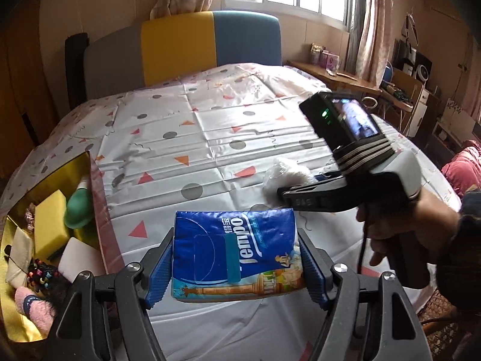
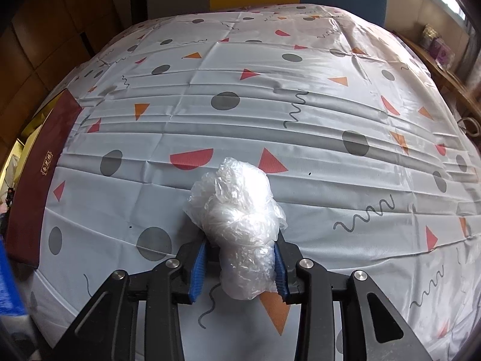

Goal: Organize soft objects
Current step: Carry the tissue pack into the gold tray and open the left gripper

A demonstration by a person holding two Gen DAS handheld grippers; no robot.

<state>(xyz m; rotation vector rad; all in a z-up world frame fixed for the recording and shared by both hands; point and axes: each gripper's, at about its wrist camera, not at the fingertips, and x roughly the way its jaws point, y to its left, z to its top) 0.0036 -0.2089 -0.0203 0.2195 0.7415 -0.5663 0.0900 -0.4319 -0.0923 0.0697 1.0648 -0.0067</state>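
I count one Tempo tissue pack, centre-bottom, long axis crosswise, clamped by my left gripper. One crumpled plastic bag, lower centre, pointing away, is pinched in my right gripper.

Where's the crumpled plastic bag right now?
The crumpled plastic bag is pinched in the right gripper just above the patterned tablecloth; in the left wrist view it shows right of the tissue pack.
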